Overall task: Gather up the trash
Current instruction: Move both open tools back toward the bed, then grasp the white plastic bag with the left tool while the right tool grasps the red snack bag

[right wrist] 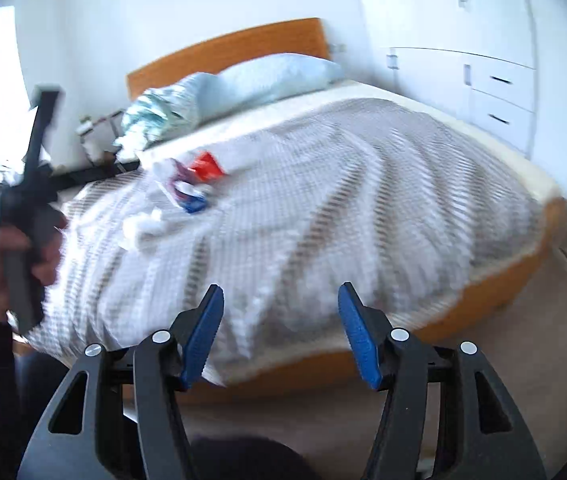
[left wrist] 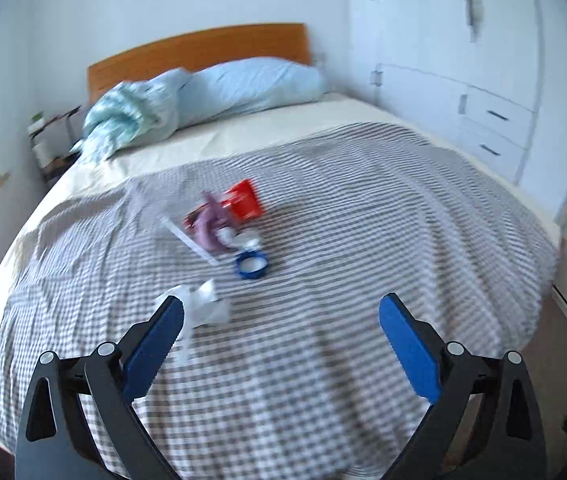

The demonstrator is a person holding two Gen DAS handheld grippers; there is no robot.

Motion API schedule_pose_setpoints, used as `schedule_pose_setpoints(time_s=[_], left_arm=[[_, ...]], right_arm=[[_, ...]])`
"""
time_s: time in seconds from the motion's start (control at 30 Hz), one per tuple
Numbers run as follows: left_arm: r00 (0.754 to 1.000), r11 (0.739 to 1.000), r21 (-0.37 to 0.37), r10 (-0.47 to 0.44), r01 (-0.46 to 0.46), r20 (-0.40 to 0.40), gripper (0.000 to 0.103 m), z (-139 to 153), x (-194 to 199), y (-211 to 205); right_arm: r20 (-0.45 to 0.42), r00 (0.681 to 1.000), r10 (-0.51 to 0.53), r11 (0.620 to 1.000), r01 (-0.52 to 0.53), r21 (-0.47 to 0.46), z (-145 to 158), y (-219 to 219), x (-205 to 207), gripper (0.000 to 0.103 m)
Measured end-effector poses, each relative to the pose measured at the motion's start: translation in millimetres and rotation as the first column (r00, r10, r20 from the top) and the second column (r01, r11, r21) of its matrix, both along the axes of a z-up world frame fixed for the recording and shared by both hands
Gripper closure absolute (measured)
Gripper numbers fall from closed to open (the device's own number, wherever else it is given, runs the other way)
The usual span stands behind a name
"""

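Note:
Trash lies on the checked bed cover [left wrist: 343,208]: a red wrapper [left wrist: 245,199], a purple scrap [left wrist: 210,224], a blue ring-shaped lid [left wrist: 251,265] and a crumpled white tissue [left wrist: 203,306]. My left gripper [left wrist: 281,312] is open and empty over the bed, its left finger just in front of the tissue. My right gripper [right wrist: 279,300] is open and empty at the foot of the bed, far from the trash pile [right wrist: 195,184] and the tissue [right wrist: 141,228]. The hand holding the left gripper's handle [right wrist: 23,224] shows at the left of the right wrist view.
Blue pillows [left wrist: 243,84] and a wooden headboard [left wrist: 203,52] stand at the far end. A bedside shelf [left wrist: 49,140] is at the left. White wardrobe with drawers [left wrist: 483,120] lines the right wall. The bed's wooden frame [right wrist: 483,296] edges the floor [right wrist: 503,360].

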State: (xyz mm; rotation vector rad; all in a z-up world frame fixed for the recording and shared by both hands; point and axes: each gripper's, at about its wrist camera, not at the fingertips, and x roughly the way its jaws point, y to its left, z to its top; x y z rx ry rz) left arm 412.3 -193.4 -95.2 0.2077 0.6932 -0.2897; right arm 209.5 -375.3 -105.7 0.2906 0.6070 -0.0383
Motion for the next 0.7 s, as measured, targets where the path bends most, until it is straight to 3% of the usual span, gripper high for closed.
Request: schedule_pose_setpoints(time_s=[0.07, 0.13, 0.2, 0.3, 0.37, 0.47, 0.57, 0.6, 0.7], left_arm=[[0.988, 0.990, -0.011, 0.140, -0.141, -0.059, 0.009, -24.6, 41.3, 37.7], [0.977, 0.983, -0.059, 0.162, -0.171, -0.139, 0.010, -43.0, 72.7, 70.9], [0.958, 0.978, -0.081, 0.169, -0.192, -0.233, 0.016, -63.9, 95.8, 86.1], [0.968, 0.987, -0.063, 0.128, -0.145, -0.215, 0.016, -77.7, 111.1, 78.2], [0.974, 0.992, 0.008, 0.124, -0.125, -0.191, 0.016, -88.3, 123.9, 62.3], [0.956, 0.988, 0.023, 0.153, -0.152, -0.250, 0.016, -110.0, 151.9, 59.8], [0.933, 0.983, -0.003, 0.175, -0.185, -0.313, 0.073, -118.4, 162.8, 69.3], [0.925, 0.977, -0.062, 0.172, -0.204, -0.339, 0.085, -115.7, 164.8, 81.0], [0.920, 0.919, -0.272, 0.184, -0.286, -0.346, 0.090, -82.8, 167.1, 120.8]], right_arm=[[0.011, 0.999, 0.052, 0.999, -0.052, 0.015, 0.4, 23.3, 31.3, 0.045], [0.014, 0.995, 0.098, 0.995, -0.098, 0.008, -3.5, 43.9, 62.6, 0.045], [0.003, 0.993, 0.116, 0.993, -0.116, -0.014, -10.1, 59.9, 94.0, 0.045], [0.011, 0.995, 0.101, 0.994, -0.102, 0.047, -22.1, 69.3, 135.9, 0.045], [0.005, 0.995, 0.095, 0.993, -0.095, 0.066, -29.2, 76.7, 160.0, 0.045], [-0.015, 0.997, 0.079, 0.996, -0.078, 0.053, -38.6, 83.0, 184.0, 0.045], [-0.042, 0.995, 0.089, 0.995, -0.087, 0.040, -49.8, 83.4, 195.6, 0.045], [-0.057, 0.994, 0.091, 0.996, -0.089, 0.029, -53.4, 82.5, 199.0, 0.045], [-0.085, 0.991, 0.101, 0.995, -0.100, 0.009, -58.0, 79.9, 217.0, 0.046]])
